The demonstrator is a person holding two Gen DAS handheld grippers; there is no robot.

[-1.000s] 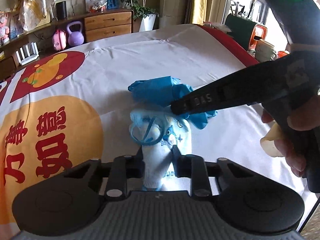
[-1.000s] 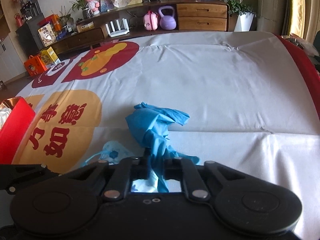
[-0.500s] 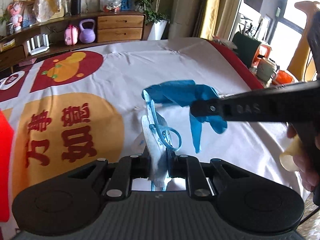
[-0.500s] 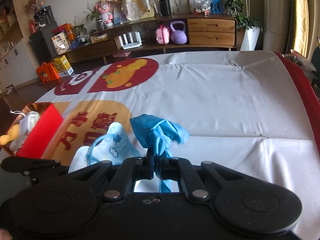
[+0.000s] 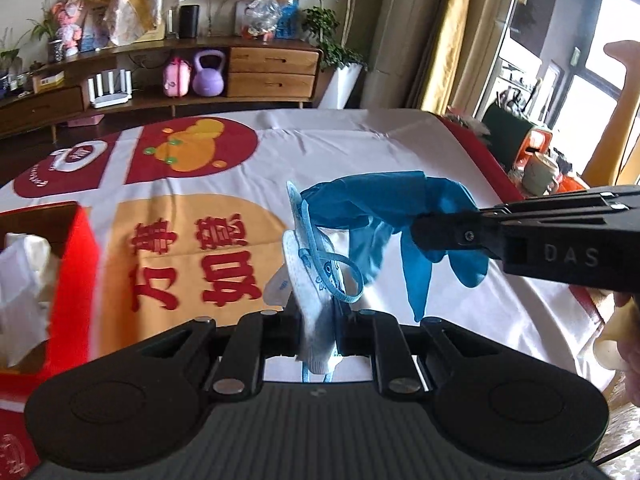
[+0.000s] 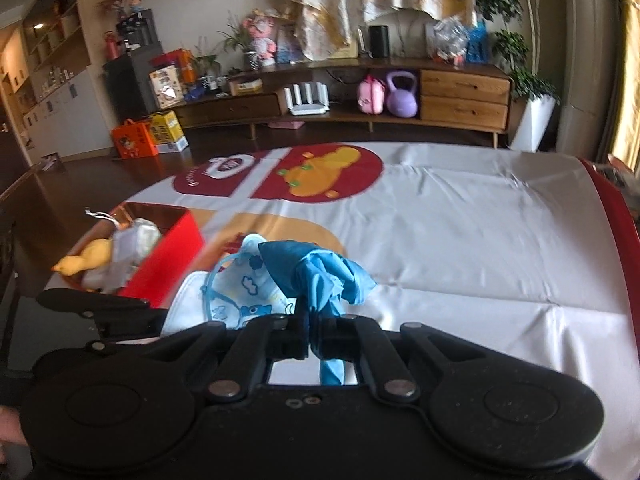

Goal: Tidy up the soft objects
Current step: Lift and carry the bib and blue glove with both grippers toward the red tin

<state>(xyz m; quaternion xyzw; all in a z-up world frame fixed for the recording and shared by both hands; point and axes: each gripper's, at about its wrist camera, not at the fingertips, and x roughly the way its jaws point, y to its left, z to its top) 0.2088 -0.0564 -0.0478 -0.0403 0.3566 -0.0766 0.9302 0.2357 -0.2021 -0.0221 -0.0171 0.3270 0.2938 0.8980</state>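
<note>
- Above the white printed tablecloth I have both claws lifted clear of the surface; a second ago the two soft things were lying in a heap on the cloth
- Left gripper: jaws closed tight on the pale blue child's face mask, which now hangs edge-on in the air with its blue ear loop dangling to the right. A second ago the mask lay flat under the claw
- From the right wrist camera I see the same mask just left of my other claw, its cartoon print facing me
- Right gripper: jaws pinched shut on the blue rubber glove, which bunches up in front of the fingers with a strip hanging below them
- From the left wrist camera the right gripper reaches in from the right edge, and the glove droops from its tip, fingers trailing down. It sits just beside the mask, and the two look close enough to brush, though I cannot tell whether they touch
- Glove and mask were pressed together on the cloth a second ago; now each hangs from its own claw
- A red box has come into view at the left since the earlier frames, with white stuff inside; in the right wrist view the box also holds a yellow duck toy
- A hand shows at the right edge, holding the right tool
</note>
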